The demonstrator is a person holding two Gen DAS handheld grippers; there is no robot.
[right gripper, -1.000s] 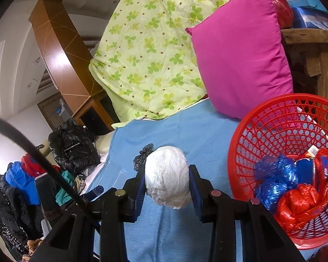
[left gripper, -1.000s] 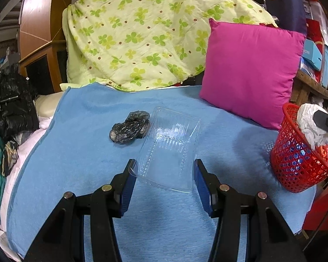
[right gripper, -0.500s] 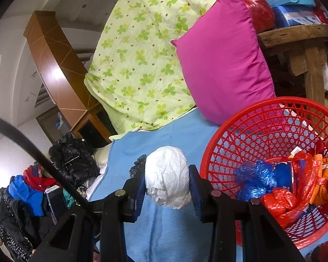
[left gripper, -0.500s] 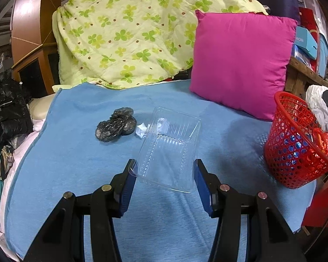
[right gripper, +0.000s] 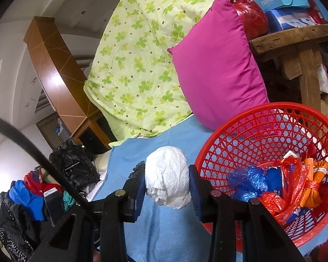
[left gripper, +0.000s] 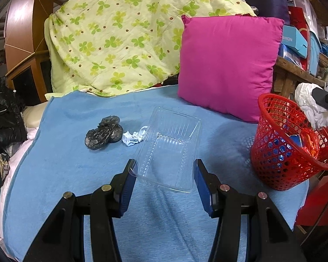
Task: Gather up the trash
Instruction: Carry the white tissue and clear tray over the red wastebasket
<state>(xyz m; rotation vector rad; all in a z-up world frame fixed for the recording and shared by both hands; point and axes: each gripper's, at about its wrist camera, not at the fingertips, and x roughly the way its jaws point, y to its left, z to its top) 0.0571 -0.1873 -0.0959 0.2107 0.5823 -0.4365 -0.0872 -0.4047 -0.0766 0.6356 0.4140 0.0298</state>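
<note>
My left gripper (left gripper: 165,166) is shut on a clear plastic tray (left gripper: 170,146), held by its near end a little above the blue blanket (left gripper: 76,174). A crumpled black bag (left gripper: 103,134) and a small white scrap (left gripper: 132,138) lie on the blanket left of the tray. My right gripper (right gripper: 167,174) is shut on a white crumpled wad (right gripper: 167,181), just left of the rim of the red mesh basket (right gripper: 262,135). Blue, red and orange wrappers lie in the basket. The left wrist view shows the wad (left gripper: 310,107) level with the basket's (left gripper: 280,152) top edge.
A pink pillow (left gripper: 227,65) and a green clover quilt (left gripper: 120,43) lean at the back of the bed. A wooden shelf (right gripper: 295,39) with boxes stands behind the basket. Black bags and clothes (left gripper: 4,113) pile up on the left.
Both grippers moved right, towards the basket, carrying the tray and the wad. The basket now fills more of the right wrist view. The small white scrap came into view beside the tray.
</note>
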